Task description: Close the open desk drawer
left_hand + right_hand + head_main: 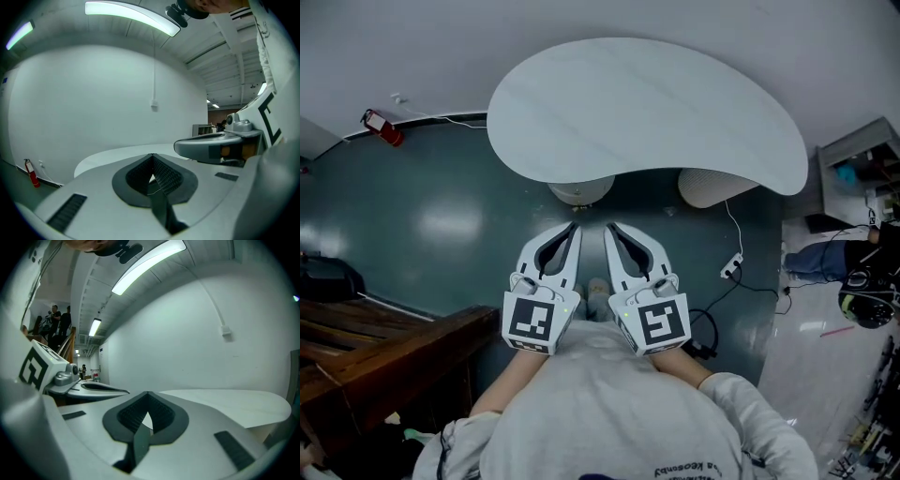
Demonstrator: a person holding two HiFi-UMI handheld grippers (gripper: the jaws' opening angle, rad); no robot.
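Bench (647, 112): white, smooth, faintly grained top, lying level.
Shape: kidney-like, with rounded left and right ends and a near edge that curves inward at the middle.
Supports: two pale rounded pedestals under the near edge, one left (581, 191), one right (708, 187).
Place: far part of the scene, standing on the dark teal floor (441, 225) beside the white wall (93, 93).

Light grey sweatshirt (609, 412), sleeves (733, 386) bunched at elbows; left gripper (574, 228), right gripper (610, 227) white-shelled, dark ribbed pads (165, 176), black-and-white square marker cube (532, 321) on each
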